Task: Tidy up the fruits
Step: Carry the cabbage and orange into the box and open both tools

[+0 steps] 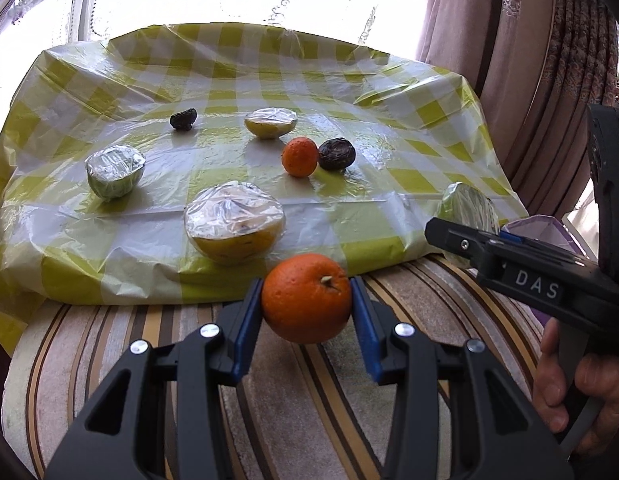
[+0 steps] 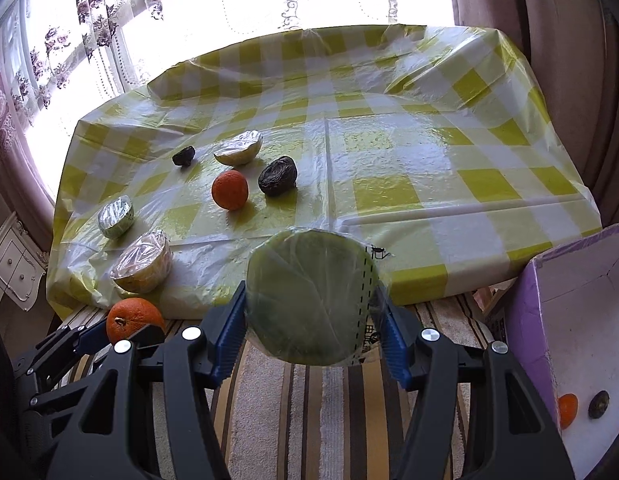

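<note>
Two claws are loaded: the left claw (image 1: 307,300) is clamped on an orange (image 1: 307,298) and the right claw (image 2: 309,300) grips a wrapped green half-fruit (image 2: 311,298), both held above the striped rug (image 1: 309,400) just off the table's (image 1: 349,92) near edge. Six fruits lie on the checked cover: a second orange (image 1: 299,157) touching a dark fruit (image 1: 336,154) mid-table, a smaller dark one (image 1: 183,119) farther back, and three wrapped halves (image 1: 234,227) toward the left. Right of the table, a purple box (image 2: 525,320) holds an orange piece (image 2: 568,410) and a dark piece (image 2: 598,404).
</note>
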`<state>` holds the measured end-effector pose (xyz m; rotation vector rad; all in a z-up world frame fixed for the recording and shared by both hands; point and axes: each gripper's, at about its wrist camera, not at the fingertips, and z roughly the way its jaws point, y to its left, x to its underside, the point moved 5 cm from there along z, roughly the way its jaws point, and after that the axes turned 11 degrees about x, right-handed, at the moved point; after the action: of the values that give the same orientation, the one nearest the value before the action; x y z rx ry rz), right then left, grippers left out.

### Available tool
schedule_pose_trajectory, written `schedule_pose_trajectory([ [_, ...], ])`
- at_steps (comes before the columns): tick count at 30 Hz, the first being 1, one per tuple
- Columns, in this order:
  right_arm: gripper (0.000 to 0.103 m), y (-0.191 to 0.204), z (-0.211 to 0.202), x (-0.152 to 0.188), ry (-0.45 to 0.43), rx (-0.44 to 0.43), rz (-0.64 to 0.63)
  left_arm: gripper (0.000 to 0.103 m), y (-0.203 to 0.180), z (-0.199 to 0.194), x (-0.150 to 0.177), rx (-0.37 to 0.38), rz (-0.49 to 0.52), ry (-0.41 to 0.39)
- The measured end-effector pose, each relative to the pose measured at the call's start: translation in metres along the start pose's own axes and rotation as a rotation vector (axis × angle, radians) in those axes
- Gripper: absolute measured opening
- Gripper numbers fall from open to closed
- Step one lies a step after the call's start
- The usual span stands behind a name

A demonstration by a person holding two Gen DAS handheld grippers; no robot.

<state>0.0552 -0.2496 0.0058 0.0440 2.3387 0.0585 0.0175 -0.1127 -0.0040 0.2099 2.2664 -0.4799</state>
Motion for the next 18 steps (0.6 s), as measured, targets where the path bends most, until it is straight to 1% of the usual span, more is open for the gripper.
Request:
schedule_pose_trajectory([
  [8,0.058,-0.031,-0.011,0.006,0.002,0.026,0.036,0.043,-0.017,0.004,-0.003,0.023,0.038,0.011],
  [18,0.058,-0.098,-0.030,0.008,-0.015,0.115,0.120,0.043,-0.054,0.020,-0.012,0.075,0.110,0.028],
])
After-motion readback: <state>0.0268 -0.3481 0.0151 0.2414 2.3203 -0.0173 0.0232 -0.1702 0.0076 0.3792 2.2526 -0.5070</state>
